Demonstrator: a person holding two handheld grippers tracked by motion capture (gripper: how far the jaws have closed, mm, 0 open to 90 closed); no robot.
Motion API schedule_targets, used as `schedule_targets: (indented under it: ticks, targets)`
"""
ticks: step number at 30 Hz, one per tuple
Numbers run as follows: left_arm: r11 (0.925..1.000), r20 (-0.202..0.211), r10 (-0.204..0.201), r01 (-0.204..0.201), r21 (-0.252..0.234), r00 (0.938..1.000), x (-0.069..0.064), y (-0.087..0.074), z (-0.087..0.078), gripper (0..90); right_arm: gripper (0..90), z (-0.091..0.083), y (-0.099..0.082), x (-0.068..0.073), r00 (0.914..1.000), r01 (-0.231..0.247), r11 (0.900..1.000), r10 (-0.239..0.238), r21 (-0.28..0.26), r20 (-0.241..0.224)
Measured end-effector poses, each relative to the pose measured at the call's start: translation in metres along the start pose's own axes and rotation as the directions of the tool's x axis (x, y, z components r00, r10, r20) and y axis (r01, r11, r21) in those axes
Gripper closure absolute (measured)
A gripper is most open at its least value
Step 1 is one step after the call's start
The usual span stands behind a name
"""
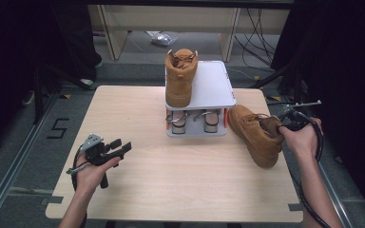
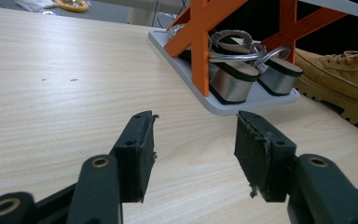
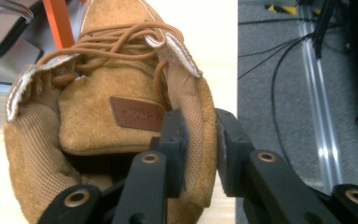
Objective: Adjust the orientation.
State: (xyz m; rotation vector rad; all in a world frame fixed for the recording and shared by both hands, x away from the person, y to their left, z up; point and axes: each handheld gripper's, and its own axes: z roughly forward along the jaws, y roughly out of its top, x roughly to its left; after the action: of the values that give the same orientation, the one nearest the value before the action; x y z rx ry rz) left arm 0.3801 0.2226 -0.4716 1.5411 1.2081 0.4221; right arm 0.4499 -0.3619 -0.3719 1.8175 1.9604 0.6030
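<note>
Left hand-held gripper (image 2: 195, 149): hovering released over the bare tabletop (image 1: 171, 180), jaws holding nothing.
Right hand-held gripper (image 3: 200, 154): grasping the boot (image 1: 256, 133) by its collar wall, one jaw reaching inside, one pressing outside.
Boot: lying tilted on the tabletop's right side, just beside the rack (image 1: 197, 102).
Risk: the soft collar is folding in the pinch, so the boot could be slipping or swinging once lifted.
Obstacles: the second boot (image 1: 180, 76) is occupying the rack's top left; sandals (image 2: 242, 77) are filling the lower shelf; orange struts (image 2: 200, 42) are standing close.

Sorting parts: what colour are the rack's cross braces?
Orange; the cross braces of the rack show best in the left gripper view.
</note>
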Motion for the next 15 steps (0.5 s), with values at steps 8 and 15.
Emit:
schedule_targets:
  ticks: [8, 15]
  targets:
    - [1.0, 0.0, -0.003, 0.003, 0.001, 1.0, 0.001, 0.0, 0.001, 46.7, 77.6, -0.012, -0.002, 0.022, 0.9921, -0.12, 0.9895, 0.123, 0.08, -0.027]
    - [1.0, 0.0, -0.002, 0.002, 0.001, 1.0, 0.001, -0.001, 0.001, 46.7, 74.8, -0.013, -0.004, 0.028, 0.9952, -0.095, 0.9888, 0.097, 0.115, -0.013]
